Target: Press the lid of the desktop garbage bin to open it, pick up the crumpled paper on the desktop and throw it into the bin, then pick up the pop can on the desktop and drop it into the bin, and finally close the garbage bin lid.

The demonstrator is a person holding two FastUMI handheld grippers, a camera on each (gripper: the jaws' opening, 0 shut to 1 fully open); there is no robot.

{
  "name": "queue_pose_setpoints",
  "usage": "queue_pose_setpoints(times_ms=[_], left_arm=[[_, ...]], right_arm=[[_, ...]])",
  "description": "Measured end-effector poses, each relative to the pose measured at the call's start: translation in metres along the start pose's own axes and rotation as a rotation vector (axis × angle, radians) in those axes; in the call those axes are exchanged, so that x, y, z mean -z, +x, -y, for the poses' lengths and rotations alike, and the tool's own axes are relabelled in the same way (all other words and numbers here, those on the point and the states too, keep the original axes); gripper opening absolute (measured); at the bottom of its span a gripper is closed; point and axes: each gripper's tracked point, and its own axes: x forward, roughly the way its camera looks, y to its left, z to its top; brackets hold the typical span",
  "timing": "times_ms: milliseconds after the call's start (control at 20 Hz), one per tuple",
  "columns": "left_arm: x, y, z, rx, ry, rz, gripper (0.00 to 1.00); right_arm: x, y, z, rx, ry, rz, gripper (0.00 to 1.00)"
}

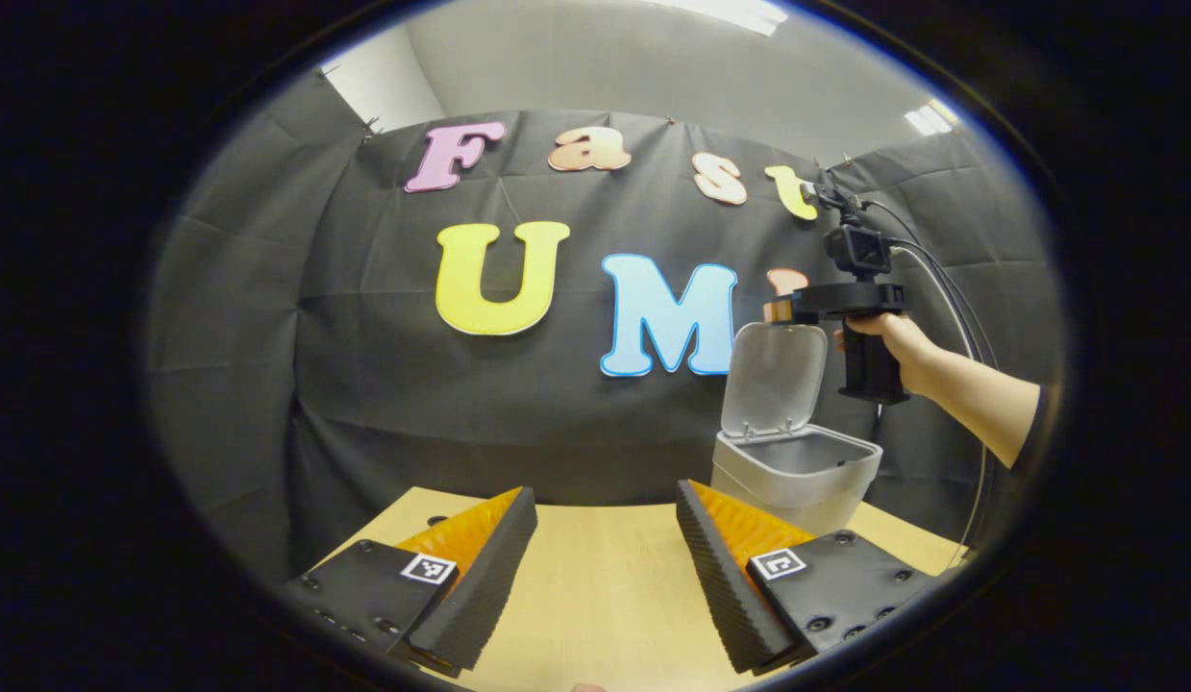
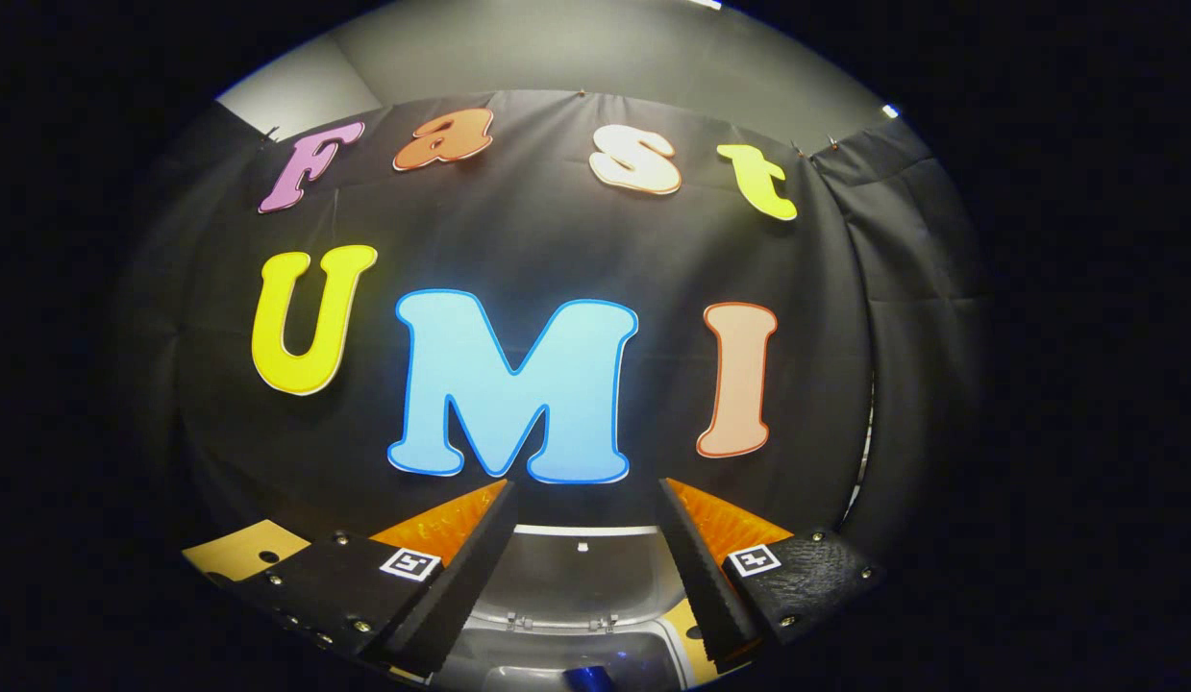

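Note:
The grey desktop bin (image 1: 797,471) stands at the right back of the wooden table, its lid (image 1: 773,380) swung up and open. My left gripper (image 1: 605,495) hovers open over the table, left of the bin, with nothing between its fingers. A hand holds my right gripper (image 1: 816,303) in the air above the bin's lid. In the right gripper view, that gripper (image 2: 585,485) is open and empty, looking down over the raised lid (image 2: 576,577) and the bin's mouth (image 2: 518,663). A small blue thing (image 2: 587,679) shows inside the bin; I cannot tell what it is.
The light wooden table (image 1: 595,596) stretches ahead of the left gripper. Black cloth wall (image 1: 364,384) closes the booth behind and at both sides. A forearm (image 1: 980,394) reaches in from the right.

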Motion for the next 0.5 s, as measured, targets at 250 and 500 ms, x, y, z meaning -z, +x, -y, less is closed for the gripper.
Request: queue_pose_setpoints(times_ms=[250,500], left_arm=[[0.004,-0.007,0.001,-0.01,0.003,0.011,1.0],[0.005,-0.017,0.005,-0.017,0.007,0.013,1.0]], right_arm=[[0.007,-0.014,0.001,-0.037,0.057,-0.01,0.94],[0.014,-0.037,0.001,-0.029,0.054,0.013,0.93]])
